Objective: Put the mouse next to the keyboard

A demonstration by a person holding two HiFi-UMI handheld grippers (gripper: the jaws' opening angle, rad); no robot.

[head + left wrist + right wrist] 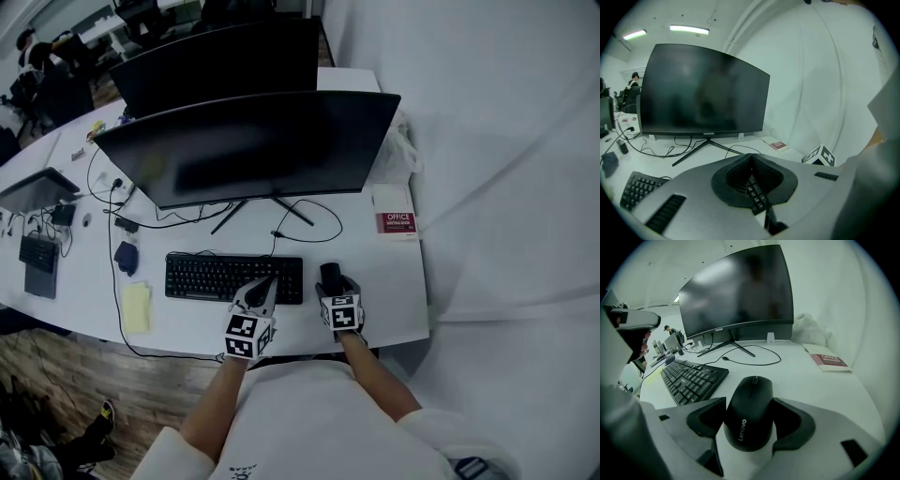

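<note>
Head view
- Left gripper (265, 286): lower centre of the frame, its tip over the right end of the keyboard (211, 277).
- Right gripper (333, 281): just right of the left one, jaws reaching round the mouse (329, 273).
- Mouse: on the white desk (394, 281), just beside the keyboard's right edge.
- Monitor (253, 145): wide, dark and curved, across the upper middle.
- Booklet (396, 223): red and white, right of the monitor's stand.

Left gripper view
- Left gripper (751, 161): jaws pressed together with nothing pinched; black keys show through the gap beneath them.
- Keyboard (640, 187): lower left of the frame.
- Monitor (703, 89): fills the upper left.
- Booklet (777, 145): flat on the desk at centre right.

Right gripper view
- Right gripper (749, 404): both dark pads lie against the sides of the mouse (749, 413), pinching it.
- Mouse: black, at lower centre, its scroll wheel pointing away from the camera; I cannot tell whether it rests on the desk.
- Keyboard (691, 378): left of the mouse, close by and apart from it.
- Monitor (740, 291): upper centre.
- Booklet (829, 361): right of centre.
</note>
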